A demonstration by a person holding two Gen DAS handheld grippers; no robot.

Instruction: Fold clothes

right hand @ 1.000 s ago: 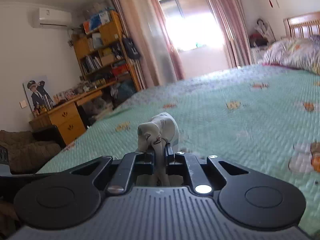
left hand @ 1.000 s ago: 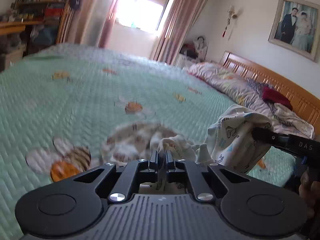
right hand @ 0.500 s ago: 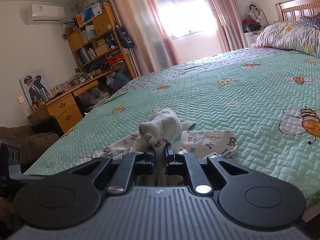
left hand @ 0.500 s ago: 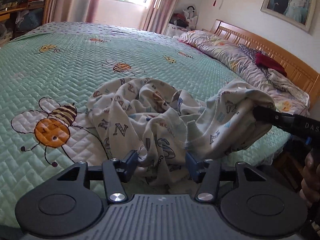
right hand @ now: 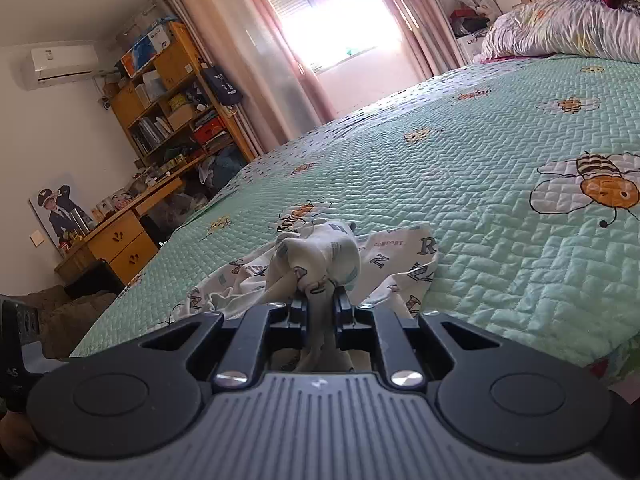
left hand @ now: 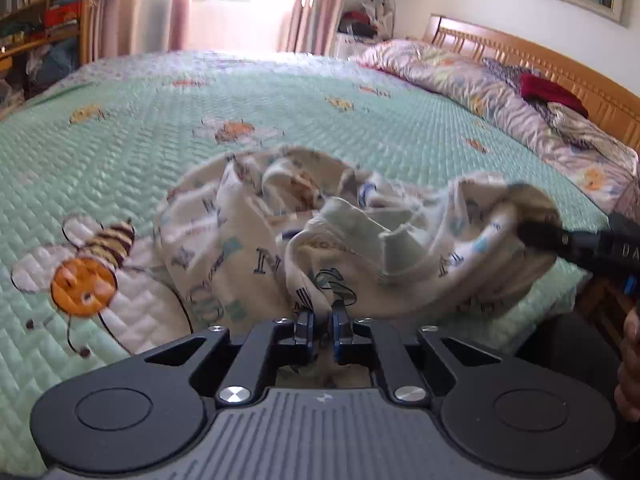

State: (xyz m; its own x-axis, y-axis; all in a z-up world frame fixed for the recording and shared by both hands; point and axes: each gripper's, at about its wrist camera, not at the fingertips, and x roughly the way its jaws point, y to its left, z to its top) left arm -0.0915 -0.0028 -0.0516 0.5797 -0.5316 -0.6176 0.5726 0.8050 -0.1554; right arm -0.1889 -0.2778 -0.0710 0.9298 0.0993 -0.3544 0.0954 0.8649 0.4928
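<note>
Left hand-held gripper (left hand: 322,322): jaws drawn together and clenched on a fold of the garment (left hand: 280,236), having just closed; cloth sits pinched between the pads. Right hand-held gripper (right hand: 321,306): jaws nearly together, gripping a bunched twist of the same garment (right hand: 320,254), which rises as a knob just past the fingertips; these jaws have just eased apart slightly, cloth remaining between them. In the left wrist view the right hand-held gripper (left hand: 532,234) enters from the right edge with the far end of the cloth draped over its tip; part of a hand (left hand: 630,364) shows at that edge. Garment: white, printed with letters, crumpled; it lies near the front edge of the bed, on the green quilted bedspread (left hand: 168,120), beside a stitched bee (left hand: 86,264). Further back: rolled bedding (left hand: 480,88) along the wooden headboard (left hand: 560,68); pink curtains (left hand: 316,4) framing a bright window; in the right wrist view, a wooden desk (right hand: 120,236) and crowded bookshelf (right hand: 176,96) against the far wall, an air conditioner (right hand: 60,62) mounted above.
</note>
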